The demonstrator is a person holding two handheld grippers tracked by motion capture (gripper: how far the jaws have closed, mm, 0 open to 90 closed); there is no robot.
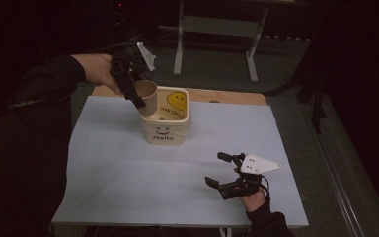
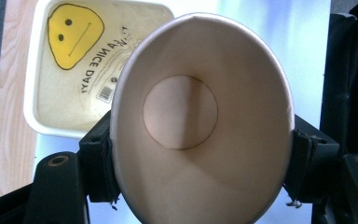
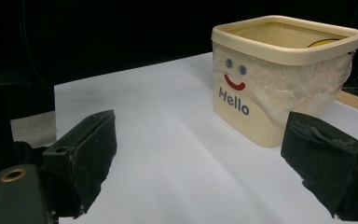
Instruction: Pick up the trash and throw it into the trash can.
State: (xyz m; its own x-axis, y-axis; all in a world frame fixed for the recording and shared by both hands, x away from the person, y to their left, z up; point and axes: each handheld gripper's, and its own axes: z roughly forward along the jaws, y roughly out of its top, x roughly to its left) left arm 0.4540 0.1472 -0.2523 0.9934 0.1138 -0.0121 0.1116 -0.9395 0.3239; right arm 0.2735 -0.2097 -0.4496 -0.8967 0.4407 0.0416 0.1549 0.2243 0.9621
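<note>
A dim room surrounds the pale counter (image 1: 128,187). Nearest, at the lower right of the frame, my right tongs (image 1: 227,174) rest released, clear of the work. Farther up, centre-left, my left tongs (image 1: 137,91) clench a paper cup (image 1: 145,96) by its sides, held over the cream tub (image 1: 170,133), probably for dropping in. Its long axis tilts, mouth toward me.

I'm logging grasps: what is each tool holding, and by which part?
The left tool clamps a paper cup across its side walls near the rim. The right tool holds nothing.
</note>
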